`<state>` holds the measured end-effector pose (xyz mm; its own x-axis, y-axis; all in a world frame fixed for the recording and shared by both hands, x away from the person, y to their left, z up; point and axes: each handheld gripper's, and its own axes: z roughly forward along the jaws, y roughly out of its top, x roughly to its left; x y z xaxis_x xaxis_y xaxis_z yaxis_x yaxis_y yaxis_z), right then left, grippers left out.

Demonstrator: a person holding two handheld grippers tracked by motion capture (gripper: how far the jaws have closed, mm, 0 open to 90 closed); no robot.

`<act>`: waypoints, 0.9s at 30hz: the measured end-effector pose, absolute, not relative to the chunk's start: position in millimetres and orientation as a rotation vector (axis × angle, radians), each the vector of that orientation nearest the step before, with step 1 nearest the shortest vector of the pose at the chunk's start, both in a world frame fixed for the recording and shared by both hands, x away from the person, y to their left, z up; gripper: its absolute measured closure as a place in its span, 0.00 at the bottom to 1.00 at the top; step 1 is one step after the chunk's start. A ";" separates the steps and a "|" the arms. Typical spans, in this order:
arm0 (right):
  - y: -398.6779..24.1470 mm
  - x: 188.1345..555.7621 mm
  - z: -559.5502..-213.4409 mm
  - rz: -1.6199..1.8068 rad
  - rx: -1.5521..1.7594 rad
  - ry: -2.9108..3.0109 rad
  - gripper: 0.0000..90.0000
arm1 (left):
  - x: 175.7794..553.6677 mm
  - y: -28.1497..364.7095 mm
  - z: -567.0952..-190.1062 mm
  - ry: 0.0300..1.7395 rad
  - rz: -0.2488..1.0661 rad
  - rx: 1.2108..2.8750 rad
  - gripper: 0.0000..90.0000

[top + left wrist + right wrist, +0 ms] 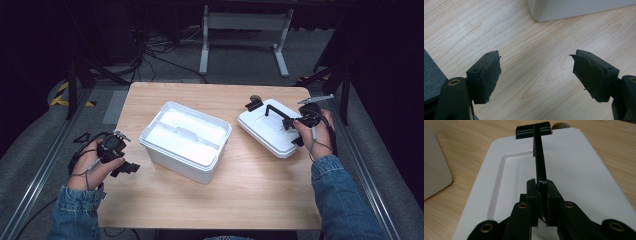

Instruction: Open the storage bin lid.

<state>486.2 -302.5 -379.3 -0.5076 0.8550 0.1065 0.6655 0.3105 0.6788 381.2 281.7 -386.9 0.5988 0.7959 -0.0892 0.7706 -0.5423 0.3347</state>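
Observation:
An open white box (186,140) with an inner tray stands mid-table; its corner (574,8) shows in the left gripper view and its side (434,170) in the right gripper view. To its right is the white lid (265,131) (579,170), level with the table; I cannot tell whether it touches. My right gripper (291,122) (542,195) is shut on the lid's thin black handle (276,113) (539,162). My left gripper (131,167) (536,75) rests open near the table's left edge, with bare wood between its jaws.
A black latch (253,105) (533,130) sits at the lid's far end, with a small round brownish thing (255,98) (560,125) just beyond. The wooden table (250,200) has bare room in front. A white desk frame (245,22) stands behind on the floor.

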 end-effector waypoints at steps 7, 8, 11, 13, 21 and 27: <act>-305.9 487.5 -392.0 0.990 1.400 2.306 0.94 | 381.4 281.3 -387.8 1.268 0.102 2.491 0.25; -306.3 487.6 -393.1 0.989 1.399 2.308 0.94 | 381.3 281.4 -387.7 1.267 0.102 2.492 0.25; -307.2 487.9 -396.9 0.985 1.402 2.309 0.94 | 381.3 281.5 -387.9 1.267 0.101 2.493 0.25; -307.7 487.7 -398.9 0.989 1.410 2.309 0.94 | 381.3 281.5 -388.0 1.268 0.101 2.493 0.25; -311.2 487.3 -407.0 0.996 1.445 2.325 0.94 | 381.0 281.2 -387.8 1.269 0.099 2.493 0.25; -314.4 487.3 -415.0 0.966 1.479 2.345 0.94 | 381.1 280.5 -388.3 1.270 0.092 2.494 0.25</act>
